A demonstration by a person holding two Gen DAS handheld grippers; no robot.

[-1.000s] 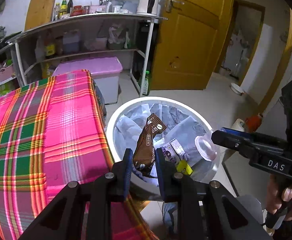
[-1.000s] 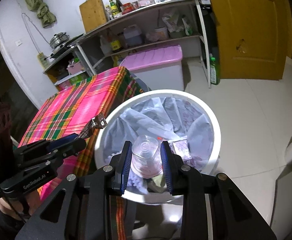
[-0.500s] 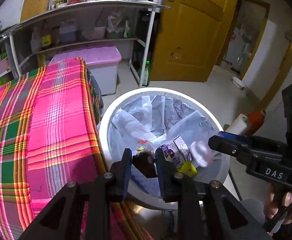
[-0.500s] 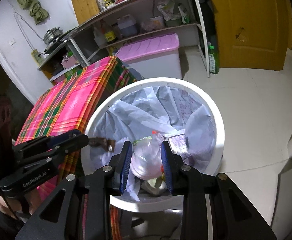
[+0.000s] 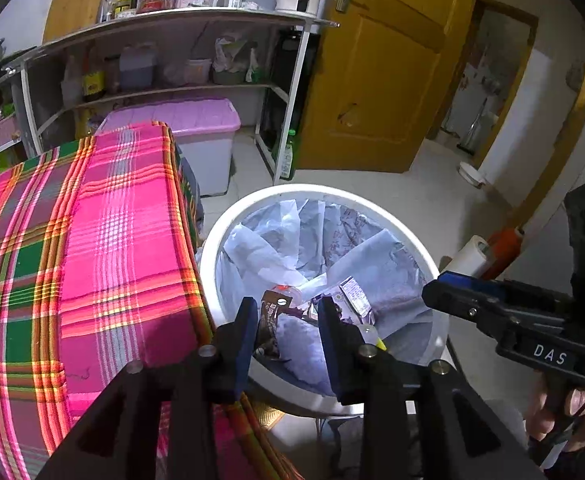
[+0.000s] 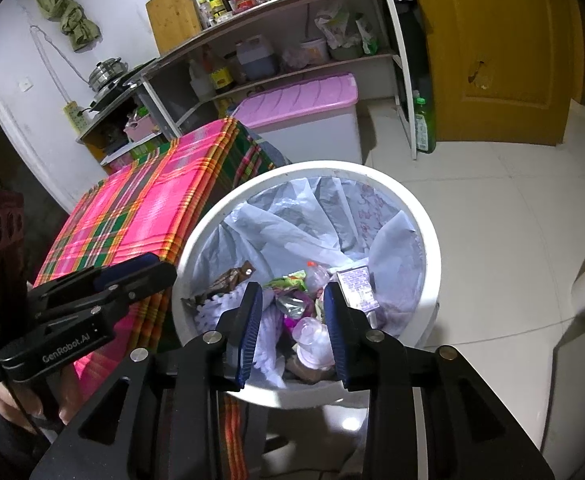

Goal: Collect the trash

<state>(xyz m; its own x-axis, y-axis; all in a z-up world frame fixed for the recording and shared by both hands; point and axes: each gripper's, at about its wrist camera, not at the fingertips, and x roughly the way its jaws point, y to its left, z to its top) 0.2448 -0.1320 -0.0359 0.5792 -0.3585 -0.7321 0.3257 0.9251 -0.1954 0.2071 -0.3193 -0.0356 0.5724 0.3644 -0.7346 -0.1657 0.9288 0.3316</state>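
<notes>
A white trash bin (image 5: pixel 228 232) with a pale plastic liner stands on the floor beside the plaid table; it also shows in the right wrist view (image 6: pixel 432 248). Inside lie a brown wrapper (image 5: pixel 270 312), a clear plastic cup (image 6: pixel 310 334), a purple carton (image 6: pixel 358 286) and other wrappers. My left gripper (image 5: pixel 288 320) is open and empty above the bin's near rim. My right gripper (image 6: pixel 292 312) is open and empty over the bin, and it also shows from the side in the left wrist view (image 5: pixel 444 292).
The table with a pink plaid cloth (image 5: pixel 72 248) is left of the bin. A pink-lidded storage box (image 5: pixel 196 120), a metal shelf rack (image 5: pixel 164 24) and a yellow door (image 5: pixel 376 80) stand behind. Rolls (image 5: pixel 488 248) lie on the tiled floor at right.
My left gripper opened and the brown wrapper fell into the bin. My right gripper opened and the clear cup dropped into the bin. Both grippers stay over the bin.
</notes>
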